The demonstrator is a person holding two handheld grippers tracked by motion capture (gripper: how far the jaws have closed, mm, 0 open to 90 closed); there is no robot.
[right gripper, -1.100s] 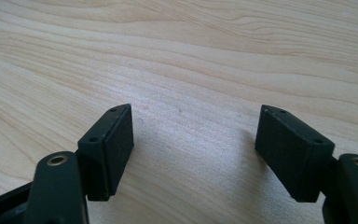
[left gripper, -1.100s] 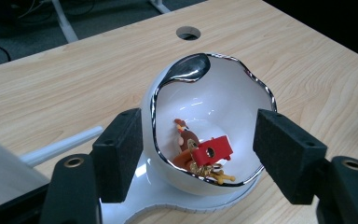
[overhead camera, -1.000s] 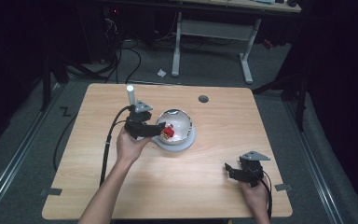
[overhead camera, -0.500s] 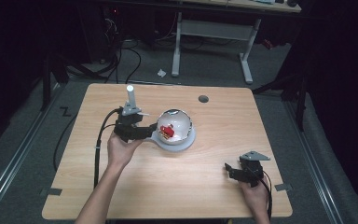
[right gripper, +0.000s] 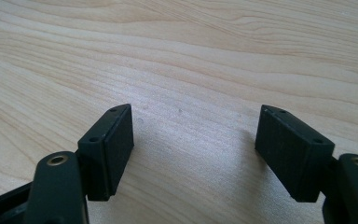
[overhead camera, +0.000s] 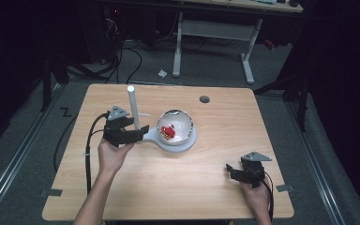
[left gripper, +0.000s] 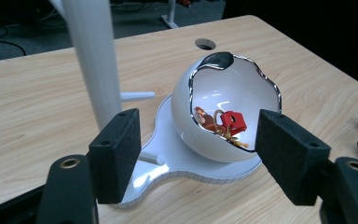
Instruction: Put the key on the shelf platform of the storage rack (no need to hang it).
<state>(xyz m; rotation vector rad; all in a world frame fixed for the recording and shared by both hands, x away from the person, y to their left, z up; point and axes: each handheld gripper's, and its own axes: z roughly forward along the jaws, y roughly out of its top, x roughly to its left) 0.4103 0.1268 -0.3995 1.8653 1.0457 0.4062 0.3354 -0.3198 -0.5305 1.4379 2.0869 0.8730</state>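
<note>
Backed off, left hand-held gripper (overhead camera: 133, 133) opening beside glossy egg-shaped bowl (overhead camera: 176, 127).

We list a light wooden table (overhead camera: 206, 187) at frame centre, with a round cable hole (overhead camera: 205, 99) near its upper right edge. Behind it, top centre, a white-legged desk frame (overhead camera: 213, 33) stands on grey carpet; black cables (overhead camera: 122, 56) lie upper left, beside a white scrap (overhead camera: 162, 73).
</note>
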